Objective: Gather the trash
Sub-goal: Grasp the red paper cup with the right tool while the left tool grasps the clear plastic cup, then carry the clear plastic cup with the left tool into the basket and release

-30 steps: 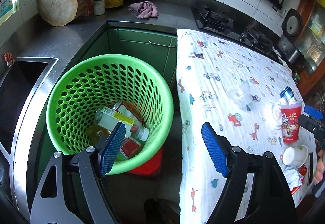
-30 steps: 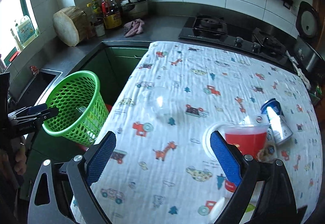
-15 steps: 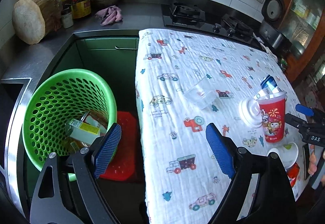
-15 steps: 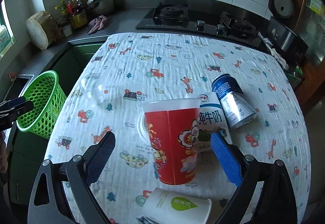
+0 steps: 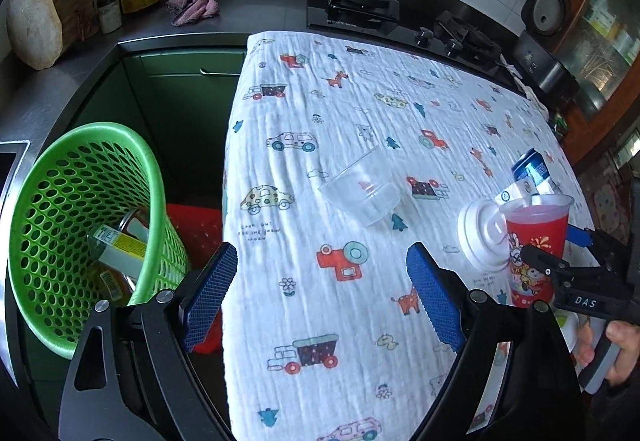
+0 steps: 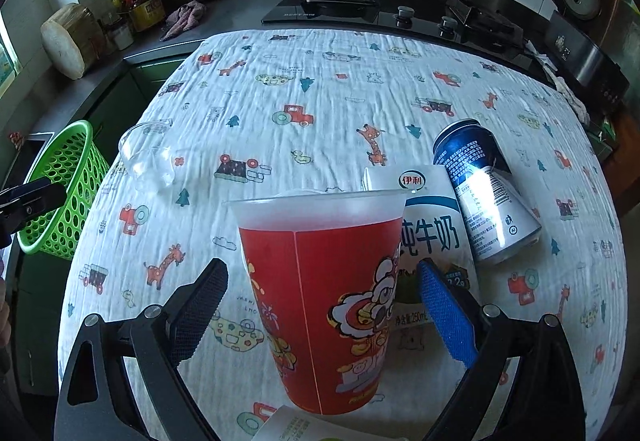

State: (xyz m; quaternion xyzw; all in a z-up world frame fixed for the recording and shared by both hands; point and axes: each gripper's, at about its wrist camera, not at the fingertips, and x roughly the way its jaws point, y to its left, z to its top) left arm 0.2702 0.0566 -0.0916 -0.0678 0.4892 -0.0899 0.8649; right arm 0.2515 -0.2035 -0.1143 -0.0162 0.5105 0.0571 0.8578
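Between the spread fingers of the right gripper (image 6: 320, 305) stands the red paper cup (image 6: 320, 297), upright on the patterned tablecloth (image 6: 320, 89), its long axis vertical and its wide mouth up, neither pad seeming to touch its wall yet. That hand is plainly the nearer one; the left gripper (image 5: 320, 301) hangs wide open and empty over the table's near-left edge, the cup well off to its right. Beside that edge, lower down, waits the green basket (image 5: 80, 145).
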